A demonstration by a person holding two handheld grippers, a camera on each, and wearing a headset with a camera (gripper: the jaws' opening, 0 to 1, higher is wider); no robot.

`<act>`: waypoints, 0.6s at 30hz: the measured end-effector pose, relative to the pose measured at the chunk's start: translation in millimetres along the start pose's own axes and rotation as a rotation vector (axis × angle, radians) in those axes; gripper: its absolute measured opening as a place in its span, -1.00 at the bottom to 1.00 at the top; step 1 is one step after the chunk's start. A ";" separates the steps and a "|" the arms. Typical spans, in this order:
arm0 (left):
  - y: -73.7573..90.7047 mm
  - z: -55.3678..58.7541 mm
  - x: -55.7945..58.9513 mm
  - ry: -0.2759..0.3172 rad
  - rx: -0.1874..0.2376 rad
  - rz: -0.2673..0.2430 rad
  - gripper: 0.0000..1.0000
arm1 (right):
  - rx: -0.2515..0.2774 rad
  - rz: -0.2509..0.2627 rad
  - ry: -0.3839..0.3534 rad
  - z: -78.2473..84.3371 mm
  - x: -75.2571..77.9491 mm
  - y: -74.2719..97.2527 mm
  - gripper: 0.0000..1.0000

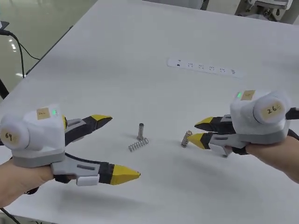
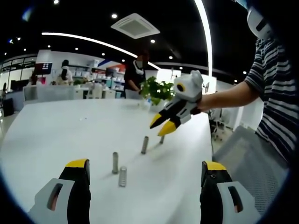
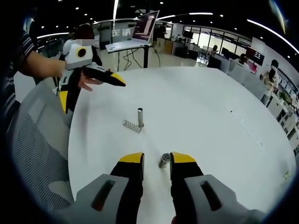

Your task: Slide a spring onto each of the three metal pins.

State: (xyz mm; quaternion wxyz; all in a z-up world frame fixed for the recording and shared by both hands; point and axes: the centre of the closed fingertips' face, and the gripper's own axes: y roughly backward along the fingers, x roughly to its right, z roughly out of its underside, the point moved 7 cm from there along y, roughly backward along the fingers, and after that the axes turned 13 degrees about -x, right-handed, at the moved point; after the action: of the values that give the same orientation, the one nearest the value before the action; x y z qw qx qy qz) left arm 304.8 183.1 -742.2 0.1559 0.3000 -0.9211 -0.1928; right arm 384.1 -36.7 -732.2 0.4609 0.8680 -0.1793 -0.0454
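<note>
Left tongs [image 1: 117, 146] [image 2: 145, 164]: jaws spread wide, nothing between them. They are held low over the near left part of the surface [image 1: 140, 70], with the tips pointing toward the middle.

Right tongs [image 1: 197, 131] [image 3: 156, 158]: jaws parted by a narrow gap, with the tips close to the surface. A short metal pin wrapped in coils [image 1: 187, 138] [image 3: 163, 160] sits at the tips. In the right gripper view it lies in the gap, close to one jaw. In the head view it leans just ahead of the lower tip. No clamping on it is evident.

Between the two tongs, a bare pin [image 1: 141, 130] [image 2: 115, 162] [image 3: 139, 116] stands upright on the surface. A loose spring [image 1: 138, 144] [image 2: 123, 176] [image 3: 131, 126] lies on its side just beside the foot of this pin, not threaded on it.

In the left gripper view, two small grey pieces stand beyond the bare pin. The nearer grey piece [image 2: 145, 144] is tilted. The farther grey piece [image 2: 162, 139] is just beneath the right tongs' tips. Both are too small to tell whether they carry springs.

A white power strip [image 1: 203, 67] lies well apart, toward the far side.
</note>
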 end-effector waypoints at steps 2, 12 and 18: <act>0.7 0.6 0.1 0.002 0.000 0.002 0.93 | -0.004 0.000 0.012 0.6 -1.5 0.0 -0.61; 3.3 2.6 0.6 0.010 -0.001 0.001 0.92 | -0.042 -0.028 0.070 -0.8 -10.7 -6.6 -0.61; 4.9 4.0 1.0 0.013 -0.003 0.001 0.93 | -0.058 -0.046 0.127 -9.8 -14.8 -11.1 -0.61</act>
State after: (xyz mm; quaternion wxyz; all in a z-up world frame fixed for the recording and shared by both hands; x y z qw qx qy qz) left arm 300.0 187.2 -743.4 0.1624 0.3006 -0.9200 -0.1921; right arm 375.7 -18.2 -736.9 0.4951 0.8593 -0.1284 -0.0060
